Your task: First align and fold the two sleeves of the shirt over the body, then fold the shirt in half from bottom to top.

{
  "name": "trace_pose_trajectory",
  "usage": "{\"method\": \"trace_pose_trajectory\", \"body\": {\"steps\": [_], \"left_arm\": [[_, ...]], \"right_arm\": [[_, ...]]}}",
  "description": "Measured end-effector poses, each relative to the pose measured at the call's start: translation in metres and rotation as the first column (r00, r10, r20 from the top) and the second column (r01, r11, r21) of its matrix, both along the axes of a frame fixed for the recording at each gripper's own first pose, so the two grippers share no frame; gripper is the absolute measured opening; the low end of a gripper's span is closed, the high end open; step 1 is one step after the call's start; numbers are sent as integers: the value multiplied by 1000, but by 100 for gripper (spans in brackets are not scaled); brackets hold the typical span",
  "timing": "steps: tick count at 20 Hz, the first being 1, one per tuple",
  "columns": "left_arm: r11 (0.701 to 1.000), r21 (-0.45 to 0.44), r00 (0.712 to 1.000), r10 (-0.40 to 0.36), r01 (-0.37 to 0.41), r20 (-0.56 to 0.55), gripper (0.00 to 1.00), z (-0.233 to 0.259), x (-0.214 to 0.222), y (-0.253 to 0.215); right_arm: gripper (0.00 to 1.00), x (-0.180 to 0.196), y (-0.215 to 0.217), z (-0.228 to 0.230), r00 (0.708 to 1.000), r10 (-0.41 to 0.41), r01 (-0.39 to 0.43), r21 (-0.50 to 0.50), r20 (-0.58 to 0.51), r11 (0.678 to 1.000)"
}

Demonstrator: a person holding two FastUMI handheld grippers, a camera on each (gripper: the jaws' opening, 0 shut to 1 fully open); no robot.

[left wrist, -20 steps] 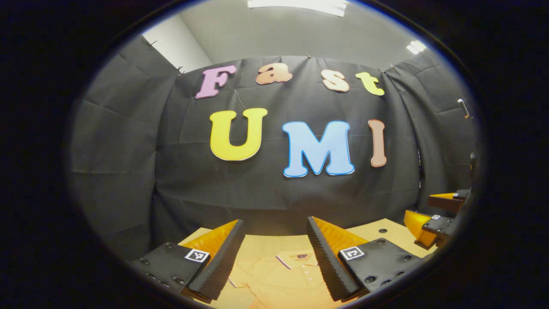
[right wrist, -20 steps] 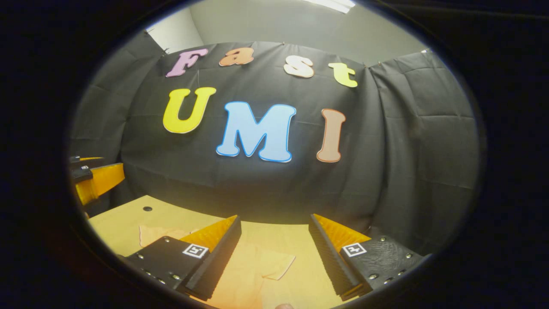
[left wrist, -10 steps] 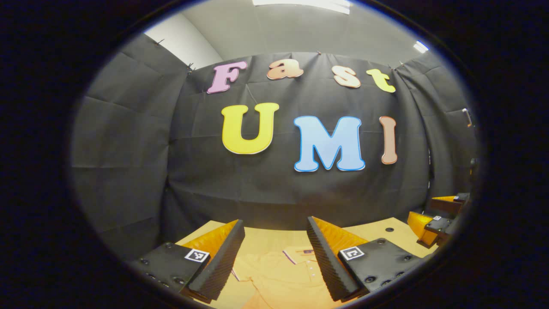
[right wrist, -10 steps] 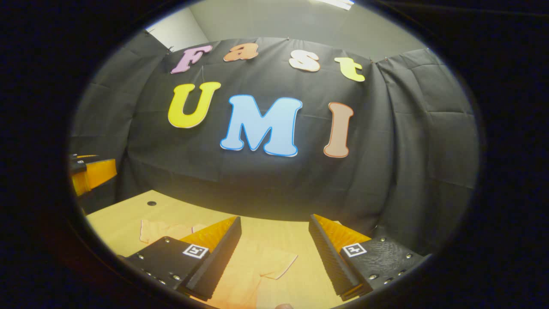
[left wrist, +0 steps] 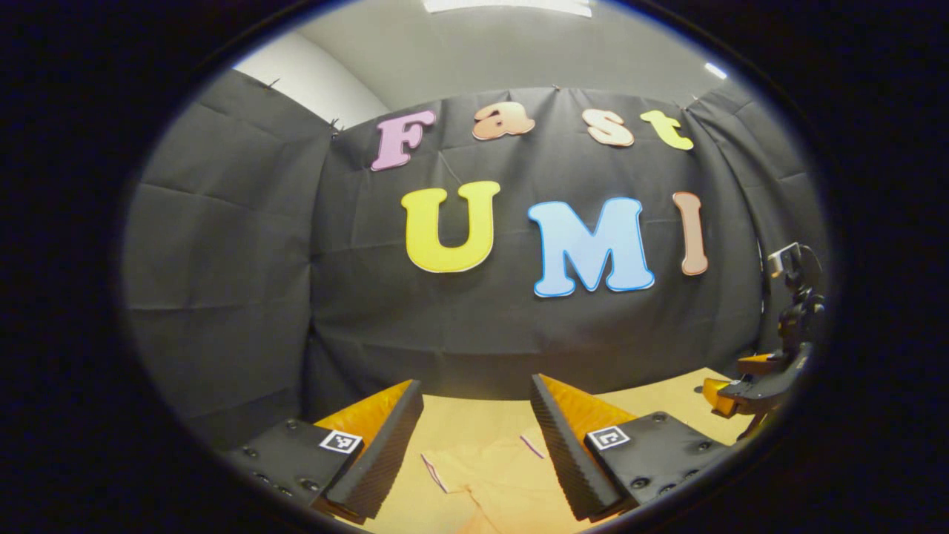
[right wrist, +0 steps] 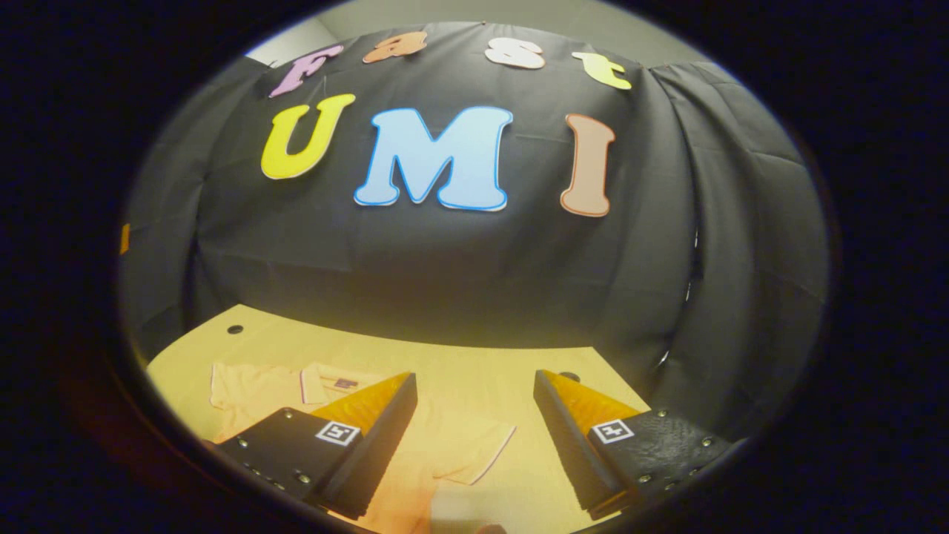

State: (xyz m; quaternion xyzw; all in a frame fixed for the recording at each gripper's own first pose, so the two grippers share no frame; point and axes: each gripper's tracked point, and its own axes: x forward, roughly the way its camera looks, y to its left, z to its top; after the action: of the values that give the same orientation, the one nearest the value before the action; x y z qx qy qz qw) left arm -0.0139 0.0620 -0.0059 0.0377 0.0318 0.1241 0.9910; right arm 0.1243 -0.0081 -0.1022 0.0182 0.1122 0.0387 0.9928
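A pale orange shirt (right wrist: 259, 389) lies flat on the wooden table (right wrist: 474, 360). In the right gripper view its collar sits at the left and one short sleeve (right wrist: 467, 445) spreads out between my fingers. My right gripper (right wrist: 474, 445) hangs open above that sleeve, holding nothing. In the left gripper view the shirt (left wrist: 489, 475) shows between the fingers, with a sleeve edge at its left. My left gripper (left wrist: 474, 449) is open above it and holds nothing. The right gripper (left wrist: 749, 386) also appears at the far right edge of the left gripper view.
The black cloth wall stands close behind the table's far edge (right wrist: 415, 337). Small dark holes (right wrist: 235, 328) mark the tabletop near its far corners. A dark stand (left wrist: 797, 297) rises at the right of the left gripper view.
Both views have shifted: the left gripper turned left so the collar left the gap between its fingers. The right gripper tilted down, bringing more table and the collar into view.
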Motion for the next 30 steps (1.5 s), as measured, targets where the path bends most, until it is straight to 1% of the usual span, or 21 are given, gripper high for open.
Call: {"method": "trace_pose_trajectory", "body": {"steps": [3, 8, 10, 14, 16, 19, 22, 24, 26, 27, 28, 29, 30], "left_arm": [[1000, -3, 1000, 6, -6, 8, 94, 2, -2, 8], [999, -27, 1000, 21, -22, -18, 95, -9, 4, 14], [999, -44, 999, 26, -28, -25, 94, -14, 4, 16], [997, -59, 998, 48, -50, -37, 94, -18, 1, 22], [996, -65, 997, 63, -66, -42, 94, -21, -2, 27], [994, -72, 995, 84, -88, -49, 94, -23, -10, 31], [992, -61, 993, 106, -109, -50, 94, -23, -19, 34], [991, -61, 992, 116, -119, -55, 94, -24, -26, 34], [990, -66, 991, 122, -126, -58, 94, -25, -30, 35], [989, -68, 990, 126, -130, -58, 94, -27, -33, 36], [989, -68, 990, 130, -134, -59, 94, -28, -35, 37], [988, -69, 989, 133, -137, -60, 94, -27, -35, 38], [988, -71, 989, 134, -138, -61, 94, -27, -36, 39]], "right_arm": [[97, 26, 0, -31, 997, -20, 22, 19, -75, 1000], [98, 54, -2, -79, 982, -42, 45, 15, -184, 999], [98, 61, -3, -100, 970, -46, 52, 16, -238, 999], [98, 74, -4, -141, 937, -54, 73, 40, -346, 997], [98, 79, -3, -157, 918, -51, 78, 53, -393, 996], [98, 86, -9, -181, 896, -65, 88, 32, -440, 996], [98, 86, -5, -202, 864, -57, 98, 57, -500, 994], [98, 86, -2, -208, 858, -44, 92, 69, -511, 993], [98, 82, 3, -214, 849, -18, 66, 71, -528, 995], [98, 83, 5, -211, 858, -10, 64, 87, -513, 994], [92, 83, 6, -213, 853, -7, 67, 96, -521, 993], [86, 84, 6, -212, 856, -7, 68, 98, -518, 993], [85, 84, 5, -212, 855, -2, 64, 102, -518, 993]]}}
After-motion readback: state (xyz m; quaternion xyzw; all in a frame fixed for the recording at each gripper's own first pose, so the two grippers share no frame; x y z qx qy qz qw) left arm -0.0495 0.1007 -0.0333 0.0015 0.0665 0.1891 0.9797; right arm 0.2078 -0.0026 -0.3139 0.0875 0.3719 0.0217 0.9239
